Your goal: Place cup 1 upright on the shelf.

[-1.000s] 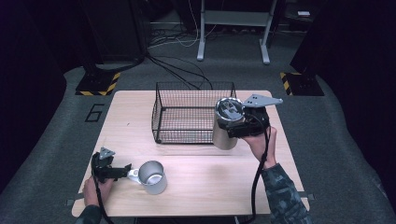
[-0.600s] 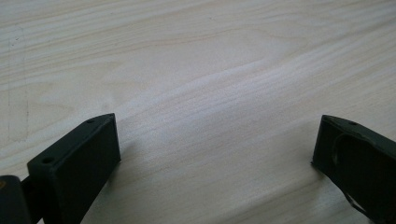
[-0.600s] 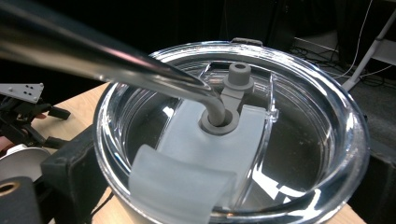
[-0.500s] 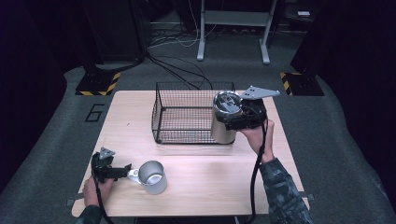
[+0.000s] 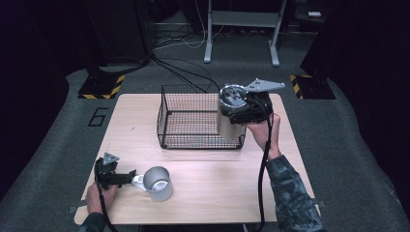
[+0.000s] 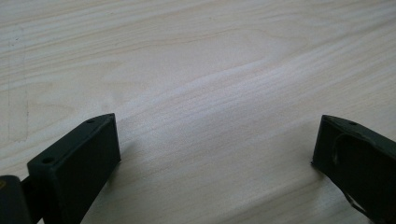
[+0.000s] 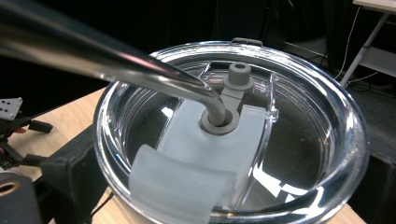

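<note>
A steel tumbler (image 5: 228, 121) with a clear lid (image 7: 233, 135) and a bent metal straw (image 7: 93, 51) hangs above the right front corner of the black wire basket (image 5: 186, 121). My right gripper (image 5: 237, 110) is shut on the tumbler just below its lid. In the right gripper view the jaws press on both sides of the tumbler (image 7: 299, 154). A steel mug (image 5: 158, 183) stands at the table's front left, handle pointing left. My left gripper (image 5: 126, 178) rests just left of that handle. It (image 6: 215, 154) stands open over bare wood, with nothing between its jaws.
The wooden table (image 5: 212, 193) has bare room along its front middle and right. The basket stands at the back centre. Dark floor with cables, metal stand legs and striped marker blocks (image 5: 101, 87) surrounds the table.
My right gripper has lifted the tumbler a little and carried it slightly left, over the basket's corner. The left gripper and the mug have stayed put.
</note>
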Demonstrator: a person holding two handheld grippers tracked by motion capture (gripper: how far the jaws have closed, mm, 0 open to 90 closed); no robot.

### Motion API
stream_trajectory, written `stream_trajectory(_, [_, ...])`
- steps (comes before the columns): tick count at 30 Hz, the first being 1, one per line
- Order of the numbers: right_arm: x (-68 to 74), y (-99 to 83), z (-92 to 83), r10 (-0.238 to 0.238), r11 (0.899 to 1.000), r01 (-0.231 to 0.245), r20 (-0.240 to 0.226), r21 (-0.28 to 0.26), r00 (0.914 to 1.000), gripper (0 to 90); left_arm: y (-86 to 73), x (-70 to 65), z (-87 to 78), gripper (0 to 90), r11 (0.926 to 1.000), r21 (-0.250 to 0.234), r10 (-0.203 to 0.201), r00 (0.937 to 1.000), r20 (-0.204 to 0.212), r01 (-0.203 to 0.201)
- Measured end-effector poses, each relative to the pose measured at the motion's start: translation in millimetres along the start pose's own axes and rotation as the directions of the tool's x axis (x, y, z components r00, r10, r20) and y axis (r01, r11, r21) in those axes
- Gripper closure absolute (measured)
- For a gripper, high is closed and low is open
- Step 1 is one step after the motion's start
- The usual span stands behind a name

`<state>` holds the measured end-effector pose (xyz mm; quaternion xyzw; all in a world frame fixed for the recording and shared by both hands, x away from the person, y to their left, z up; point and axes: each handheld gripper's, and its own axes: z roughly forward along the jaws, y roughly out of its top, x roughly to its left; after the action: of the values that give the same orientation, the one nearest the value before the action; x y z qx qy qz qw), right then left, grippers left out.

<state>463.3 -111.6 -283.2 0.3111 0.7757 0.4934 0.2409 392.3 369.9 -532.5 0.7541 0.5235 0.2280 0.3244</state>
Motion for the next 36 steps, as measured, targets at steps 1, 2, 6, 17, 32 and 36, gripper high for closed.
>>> stream_trajectory(1, [-0.6, 1.0, 1.4, -0.004, 1.0, 0.004, 0.001, 0.001, 1.0, 3.3, 0.0, 0.0, 0.0, 0.4, 1.0, 0.0, 0.0, 1.0, 0.0, 0.0])
stream_trajectory(2, [-0.9, 1.6, 2.4, -0.006, 1.0, 0.006, 0.001, 0.0, 1.0, 3.3, 0.0, 0.0, 0.0, 0.4, 1.0, 0.0, 0.0, 1.0, 0.0, 0.0])
stream_trajectory(6, [-1.5, 5.1, 7.4, -0.008, 1.0, 0.008, 0.007, 0.005, 0.9999, 3.3, 0.0, 0.0, 0.0, 0.4, 1.0, 0.0, 0.0, 1.0, 0.0, 0.0])
stream_trajectory(17, [-5.0, 8.4, 22.0, -0.013, 1.0, 0.012, 0.02, 0.02, 0.9997, 3.3, 0.0, 0.0, 0.0, 0.4, 1.0, 0.001, 0.0, 1.0, 0.001, 0.0])
stream_trajectory(32, [-18.3, 5.4, 43.8, 0.014, 0.999, -0.016, 0.056, 0.031, 0.9984, 3.3, 0.0, 0.0, 0.0, 0.4, 1.0, 0.0, 0.0, 1.0, 0.0, 0.0])
stream_trajectory(36, [-19.3, 4.2, 51.2, 0.051, 0.997, -0.055, 0.057, 0.055, 0.997, 3.4, 0.0, 0.0, 0.0, 0.4, 1.0, 0.0, 0.0, 1.0, 0.0, 0.0])
